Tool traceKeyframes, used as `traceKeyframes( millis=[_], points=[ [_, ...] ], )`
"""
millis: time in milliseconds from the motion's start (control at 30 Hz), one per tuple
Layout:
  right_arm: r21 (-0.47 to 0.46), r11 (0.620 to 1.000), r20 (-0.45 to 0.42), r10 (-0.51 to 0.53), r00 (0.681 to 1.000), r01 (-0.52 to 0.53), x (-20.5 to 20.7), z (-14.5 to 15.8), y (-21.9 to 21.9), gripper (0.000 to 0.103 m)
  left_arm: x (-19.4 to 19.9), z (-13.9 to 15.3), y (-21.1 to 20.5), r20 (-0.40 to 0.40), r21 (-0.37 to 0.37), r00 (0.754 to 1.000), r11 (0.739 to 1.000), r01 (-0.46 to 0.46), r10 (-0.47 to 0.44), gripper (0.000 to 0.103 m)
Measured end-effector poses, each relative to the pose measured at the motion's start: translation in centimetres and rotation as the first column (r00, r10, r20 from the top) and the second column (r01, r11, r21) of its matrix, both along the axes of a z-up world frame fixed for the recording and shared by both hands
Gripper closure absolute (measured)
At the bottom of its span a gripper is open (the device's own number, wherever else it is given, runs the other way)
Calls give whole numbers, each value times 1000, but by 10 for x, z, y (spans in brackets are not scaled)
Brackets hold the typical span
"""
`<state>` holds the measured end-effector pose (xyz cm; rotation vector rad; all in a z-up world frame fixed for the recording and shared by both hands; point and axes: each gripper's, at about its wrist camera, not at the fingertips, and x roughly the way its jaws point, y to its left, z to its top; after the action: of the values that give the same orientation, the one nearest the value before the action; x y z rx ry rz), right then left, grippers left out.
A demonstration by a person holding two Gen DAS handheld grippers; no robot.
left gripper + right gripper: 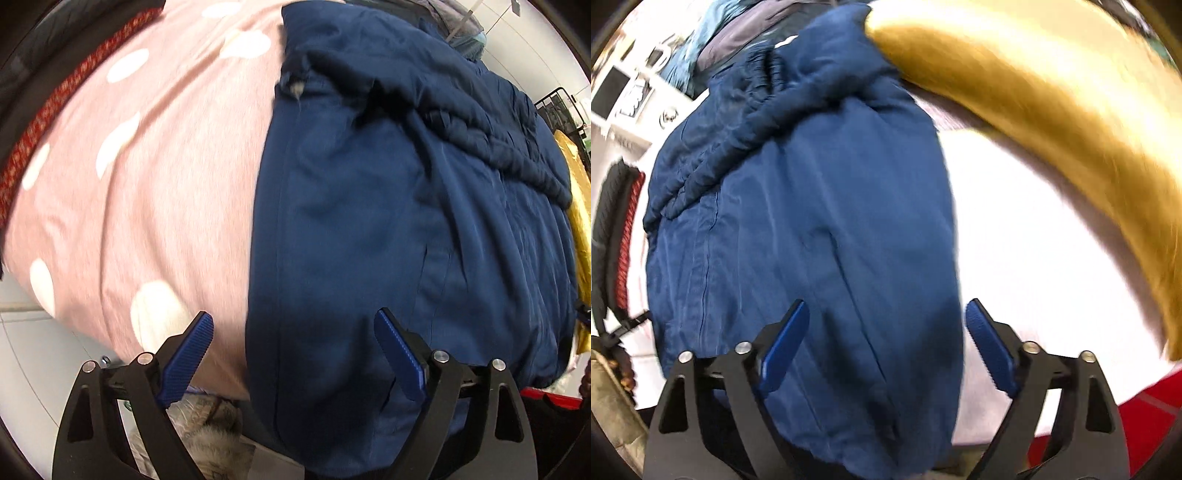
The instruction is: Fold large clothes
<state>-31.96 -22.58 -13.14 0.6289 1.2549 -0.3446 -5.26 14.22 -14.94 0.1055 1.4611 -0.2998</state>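
Navy-blue padded coat (369, 221) on pink white-dotted bedsheet (147, 184); both grippers, left (293, 328) and right (886, 317), fingers spread, grasping nothing. Next: pinch hem edges.

No legible txt, labels or nos. in either view.

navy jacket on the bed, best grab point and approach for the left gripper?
Likely the near hem of the navy jacket, where it drapes over the edge of the pink dotted bedding. Come in from the near side, one finger above and one below: that edge hangs free. The left gripper is open and already aimed there.
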Motion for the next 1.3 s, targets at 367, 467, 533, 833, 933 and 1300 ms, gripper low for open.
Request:
traceKeyframes(
  millis=[367,467,533,833,933,1300],
  points=[
    [188,981,16,-57,998,53,-68,-20,-15,22,-47,-28,27,-132,-55,990,998,36,-43,22],
    [254,967,-1,-32,999,31,-70,-35,-6,22,-57,-37,35,-156,-68,987,998,13,-24,22],
    [276,961,-26,2,1000,5,-70,-47,4,22,-60,-41,40,-160,-84,987,996,-9,-4,22],
    [275,961,-47,49,998,-34,-69,-52,16,51,-58,-52,37,-182,-102,983,995,-14,-5,40],
    [272,961,-56,69,996,-51,-65,-50,20,60,-59,-51,34,-182,-106,983,994,-18,-1,44],
    [284,956,-26,87,996,-76,-52,-26,27,83,-58,-35,33,-193,-146,978,988,55,-82,77]
  ],
)
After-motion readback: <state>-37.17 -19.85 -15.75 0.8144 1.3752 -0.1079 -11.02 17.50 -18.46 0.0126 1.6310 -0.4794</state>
